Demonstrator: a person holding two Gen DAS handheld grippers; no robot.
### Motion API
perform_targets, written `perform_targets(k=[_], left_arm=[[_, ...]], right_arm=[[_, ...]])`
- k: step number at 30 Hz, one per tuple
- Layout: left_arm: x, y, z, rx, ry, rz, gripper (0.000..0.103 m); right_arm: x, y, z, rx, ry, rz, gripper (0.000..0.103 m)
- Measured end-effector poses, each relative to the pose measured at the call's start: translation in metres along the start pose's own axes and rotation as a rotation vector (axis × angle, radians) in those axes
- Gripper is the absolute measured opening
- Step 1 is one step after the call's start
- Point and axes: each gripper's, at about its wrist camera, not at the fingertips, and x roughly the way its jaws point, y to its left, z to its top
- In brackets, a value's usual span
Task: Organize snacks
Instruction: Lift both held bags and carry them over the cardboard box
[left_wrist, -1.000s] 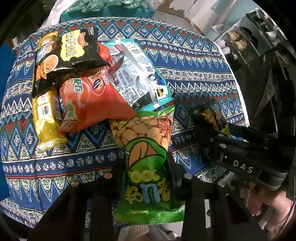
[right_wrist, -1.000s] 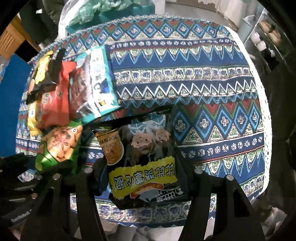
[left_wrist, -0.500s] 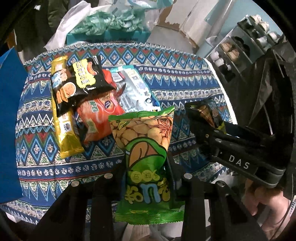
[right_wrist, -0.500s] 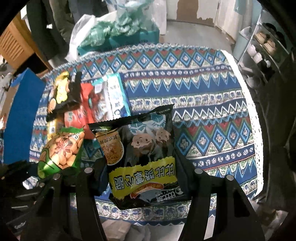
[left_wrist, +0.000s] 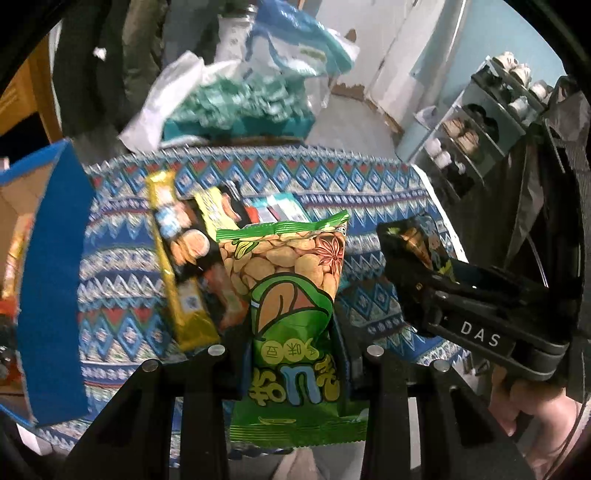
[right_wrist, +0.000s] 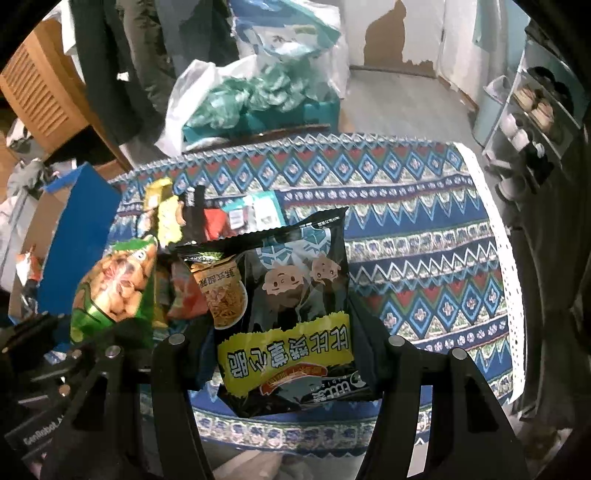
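Note:
My left gripper (left_wrist: 293, 354) is shut on a green peanut bag (left_wrist: 291, 295) and holds it upright above the near table edge. My right gripper (right_wrist: 284, 354) is shut on a black noodle-snack bag (right_wrist: 291, 302), also lifted off the table. In the left wrist view the right gripper (left_wrist: 402, 266) is at the right with its black bag (left_wrist: 421, 240). In the right wrist view the green bag (right_wrist: 114, 284) is at the left. More snacks lie on the cloth: a yellow bar pack (left_wrist: 177, 266), a black-and-yellow bag (left_wrist: 218, 214), a red bag (right_wrist: 214, 221) and a teal-edged bag (right_wrist: 258, 214).
The table wears a blue patterned cloth (right_wrist: 424, 236) with a white lace edge (right_wrist: 511, 280). A blue cardboard box (left_wrist: 51, 280) stands at the left. A white plastic bag and teal box (right_wrist: 258, 99) sit behind the table. A shoe rack (left_wrist: 480, 133) stands at the right.
Both grippers have risen and pulled back from the table with their bags still held. The views now take in the blue box, the room behind and the whole far table edge.

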Motion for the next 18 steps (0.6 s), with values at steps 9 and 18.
perform_targets(k=[9,18], left_arm=[[-0.026,0.016,0.009,-0.009,-0.072,0.029,0.036],[-0.052,0.043,0.015,-0.054,-0.134,0.053,0.036]], right_arm=[[-0.015,0.024,0.015,-0.018,-0.049,0.024,0.061],[-0.027,0.062,0.035,-0.057,-0.089,0.06,0.061]])
